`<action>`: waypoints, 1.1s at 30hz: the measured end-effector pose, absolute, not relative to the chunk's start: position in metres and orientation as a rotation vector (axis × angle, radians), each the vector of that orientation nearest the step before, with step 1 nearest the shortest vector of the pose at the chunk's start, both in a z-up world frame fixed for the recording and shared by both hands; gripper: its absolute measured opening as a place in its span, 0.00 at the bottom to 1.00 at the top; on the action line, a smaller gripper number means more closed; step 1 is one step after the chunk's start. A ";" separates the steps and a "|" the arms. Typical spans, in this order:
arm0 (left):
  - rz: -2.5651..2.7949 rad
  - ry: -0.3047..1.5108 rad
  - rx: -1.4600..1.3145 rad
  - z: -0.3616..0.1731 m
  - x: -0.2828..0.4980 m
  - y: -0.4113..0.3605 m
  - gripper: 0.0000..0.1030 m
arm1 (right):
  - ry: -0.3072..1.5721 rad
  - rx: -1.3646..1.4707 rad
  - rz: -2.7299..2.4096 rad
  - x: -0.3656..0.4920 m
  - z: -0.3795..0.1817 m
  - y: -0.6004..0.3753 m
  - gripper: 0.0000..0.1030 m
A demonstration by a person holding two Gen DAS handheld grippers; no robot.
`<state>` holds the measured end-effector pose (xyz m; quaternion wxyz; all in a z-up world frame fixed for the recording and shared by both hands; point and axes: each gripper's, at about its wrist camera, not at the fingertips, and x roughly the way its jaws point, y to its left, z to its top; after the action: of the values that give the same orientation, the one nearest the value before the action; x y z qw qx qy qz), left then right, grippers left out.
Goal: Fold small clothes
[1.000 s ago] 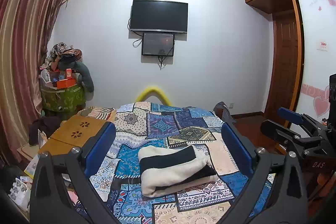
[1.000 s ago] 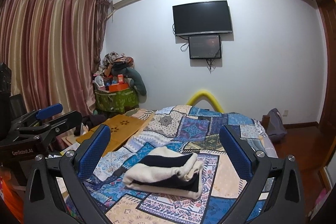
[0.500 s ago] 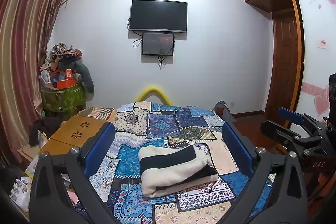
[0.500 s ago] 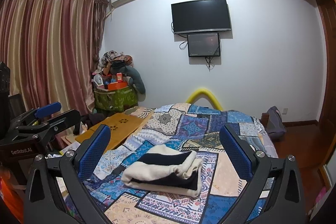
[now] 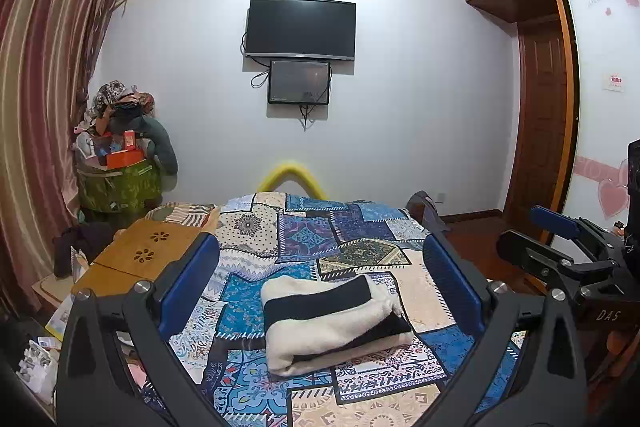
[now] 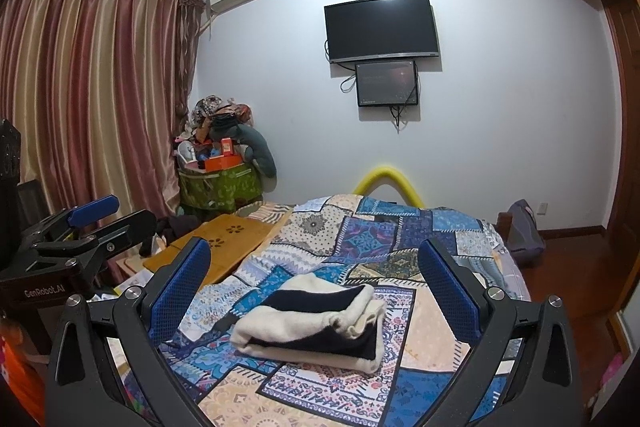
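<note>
Lying folded on the patchwork bedspread (image 5: pixel 304 239), one cream-and-black garment (image 5: pixel 334 323) is seen in both views, framed between the blue pads of each hand-held gripper but touched by neither. Two grippers are counted: the left hand-held gripper (image 5: pixel 320 291) is spread wide and released, and the right hand-held gripper (image 6: pixel 314 289) is likewise spread wide and holds nothing. Two screens are mounted on the wall, one television (image 5: pixel 300 29) and one smaller monitor (image 5: pixel 299 82) just below it. One wooden lap tray (image 5: pixel 140 255) is partly hidden behind the left pad. The garment's inner layers cannot be made out.
</note>
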<state>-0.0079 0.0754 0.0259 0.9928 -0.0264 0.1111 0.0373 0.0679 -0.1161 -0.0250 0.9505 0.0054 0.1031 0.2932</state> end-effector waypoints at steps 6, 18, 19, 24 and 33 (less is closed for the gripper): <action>0.068 0.226 -0.051 0.026 -0.006 0.076 1.00 | 0.211 0.017 0.595 0.068 -0.025 -0.118 1.00; 0.047 0.227 -0.057 0.026 -0.006 0.078 1.00 | 0.209 0.022 0.587 0.068 -0.024 -0.120 1.00; 0.046 0.228 -0.058 0.026 -0.006 0.079 1.00 | 0.208 0.023 0.586 0.067 -0.024 -0.120 1.00; 0.035 0.236 -0.065 0.025 -0.005 0.081 1.00 | 0.209 0.023 0.584 0.067 -0.023 -0.119 1.00; 0.025 0.245 -0.060 0.023 -0.003 0.081 1.00 | 0.210 0.030 0.579 0.068 -0.022 -0.118 1.00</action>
<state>-0.0030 0.0810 0.0229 0.9920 -0.0301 0.1221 0.0127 0.0677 -0.1179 -0.0223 0.9528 0.0149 0.1033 0.2851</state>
